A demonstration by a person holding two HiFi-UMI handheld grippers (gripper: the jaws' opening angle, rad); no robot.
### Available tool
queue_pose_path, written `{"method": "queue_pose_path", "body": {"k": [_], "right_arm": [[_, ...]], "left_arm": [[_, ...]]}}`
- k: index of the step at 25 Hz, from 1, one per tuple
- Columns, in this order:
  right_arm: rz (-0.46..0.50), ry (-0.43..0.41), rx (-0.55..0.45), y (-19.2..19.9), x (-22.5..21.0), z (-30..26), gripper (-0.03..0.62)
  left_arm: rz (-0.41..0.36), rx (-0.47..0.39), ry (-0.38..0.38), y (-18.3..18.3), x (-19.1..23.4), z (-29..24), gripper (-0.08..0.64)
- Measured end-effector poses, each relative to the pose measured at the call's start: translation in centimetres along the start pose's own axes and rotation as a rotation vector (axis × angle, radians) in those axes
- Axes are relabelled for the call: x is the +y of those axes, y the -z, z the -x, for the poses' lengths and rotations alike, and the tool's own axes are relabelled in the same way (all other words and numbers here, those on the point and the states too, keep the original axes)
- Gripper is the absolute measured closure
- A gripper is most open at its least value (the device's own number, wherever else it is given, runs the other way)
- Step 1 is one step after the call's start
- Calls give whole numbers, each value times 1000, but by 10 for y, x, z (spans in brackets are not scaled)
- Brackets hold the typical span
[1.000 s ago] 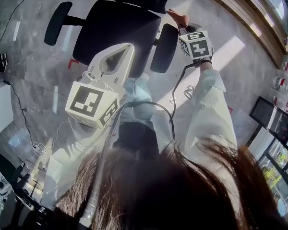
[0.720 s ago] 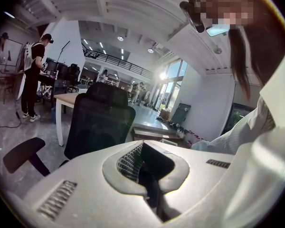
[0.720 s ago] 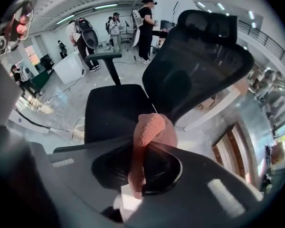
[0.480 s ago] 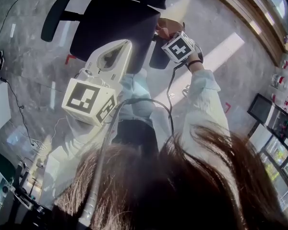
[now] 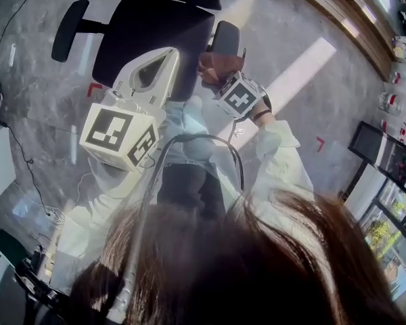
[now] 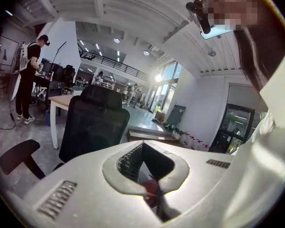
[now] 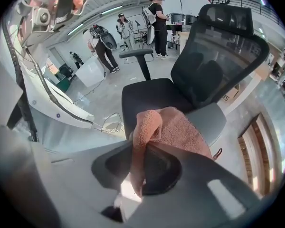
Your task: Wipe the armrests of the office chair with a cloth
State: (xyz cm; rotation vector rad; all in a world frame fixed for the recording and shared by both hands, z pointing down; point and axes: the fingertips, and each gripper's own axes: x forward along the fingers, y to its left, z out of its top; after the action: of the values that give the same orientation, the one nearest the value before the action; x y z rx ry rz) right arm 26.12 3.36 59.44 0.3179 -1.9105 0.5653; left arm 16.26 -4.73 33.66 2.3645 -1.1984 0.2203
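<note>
**Desk:** Right gripper view, please: what is between the jaws?

**Photographer:** The right gripper (image 7: 145,144) is clamped on a salmon cloth (image 7: 178,127), draped over the right armrest (image 7: 217,120) of the office chair (image 7: 213,46).

**Desk:** And the left?

**Photographer:** The left gripper (image 6: 142,144) has its jaws together, holding nothing, above the seat (image 5: 155,39). The left armrest (image 5: 66,29) is well apart from it, at far left.

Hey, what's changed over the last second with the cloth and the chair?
The right tool, shut on the cloth, has slid along the armrest from its far end toward the person, dragging the cloth with it. The left tool stays raised over the seat. Nothing was newly taken hold of or let go.
</note>
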Motion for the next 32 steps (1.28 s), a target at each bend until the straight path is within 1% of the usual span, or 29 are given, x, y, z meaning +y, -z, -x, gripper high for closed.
{"method": "queue_pose_path", "body": {"k": [3,6,9,12,15,18,23,26,29,32], "right_arm": [[-13,-17,-17,4,16,0,566],[-21,-51,-8,13,30,-4,566],[-34,-56,-18,19,34,-7,566],[-91,-54,-55,19,25,-3,566],[-178,-60,-98,15,10,9,566],[-261,-48,-132,13,-14,20,566],[-341,42,-142,10,-76,34,566],[-361,85,-143,2,-118,39,566],[-359,141,-139,-11,-158,41,566],[-344,206,-126,-25,-184,40,566]], "left_arm": [[-9,0,15,-2,-4,-1,558],[-19,-1,28,-3,-9,-4,558],[-25,-2,37,-4,-12,-7,558],[-23,-3,34,-4,-11,-5,558],[-17,-3,24,-4,-7,-3,558],[-10,-4,8,-4,-2,-1,558],[2,-4,-32,-5,9,1,558],[10,2,-65,-8,17,-4,558],[17,8,-87,-10,25,-10,558],[20,9,-101,-8,31,-9,558]]}}
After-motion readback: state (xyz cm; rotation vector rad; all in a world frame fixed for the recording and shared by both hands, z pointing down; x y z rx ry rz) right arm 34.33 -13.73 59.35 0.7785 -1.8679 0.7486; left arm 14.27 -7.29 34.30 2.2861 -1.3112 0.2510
